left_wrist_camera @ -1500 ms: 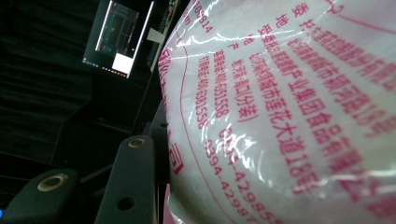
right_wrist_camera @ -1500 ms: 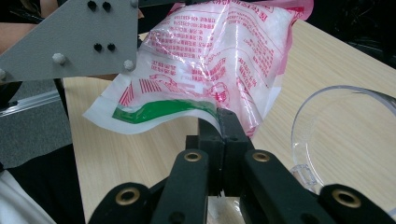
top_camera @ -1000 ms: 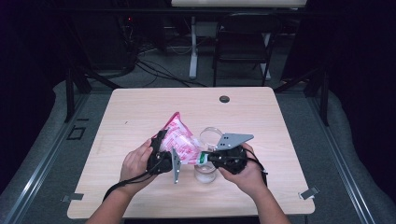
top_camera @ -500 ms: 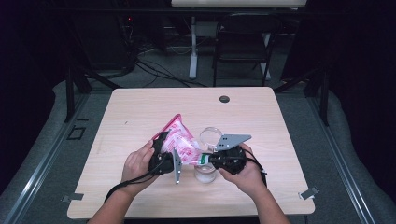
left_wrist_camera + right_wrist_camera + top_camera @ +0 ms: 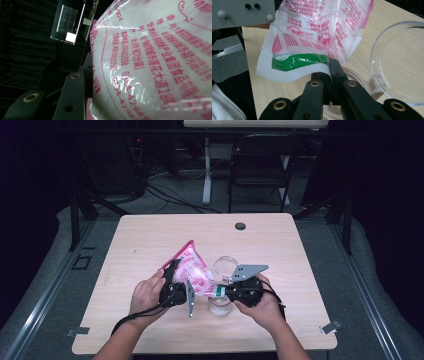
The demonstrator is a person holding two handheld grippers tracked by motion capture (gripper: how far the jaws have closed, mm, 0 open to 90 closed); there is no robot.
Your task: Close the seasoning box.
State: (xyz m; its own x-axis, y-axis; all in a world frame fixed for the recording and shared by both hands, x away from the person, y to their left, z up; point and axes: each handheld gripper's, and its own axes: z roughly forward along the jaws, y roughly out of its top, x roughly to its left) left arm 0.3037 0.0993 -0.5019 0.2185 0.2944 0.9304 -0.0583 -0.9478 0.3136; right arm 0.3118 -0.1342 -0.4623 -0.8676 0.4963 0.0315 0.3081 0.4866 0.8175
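Where cables trail, pale wooden table [image 5: 150, 240].

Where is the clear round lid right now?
In the high view the clear round lid sits near the table's middle, right of the pink printed plastic bag and beyond the right gripper.

Table lit, surroundings dark; closeups prob. soft.

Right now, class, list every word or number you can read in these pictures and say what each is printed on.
"大道18": red print on the bag, left gripper view.
"400-": phone number's start, same bag; remaining digits unsure.
Other print on it, all views: too small or blurred.
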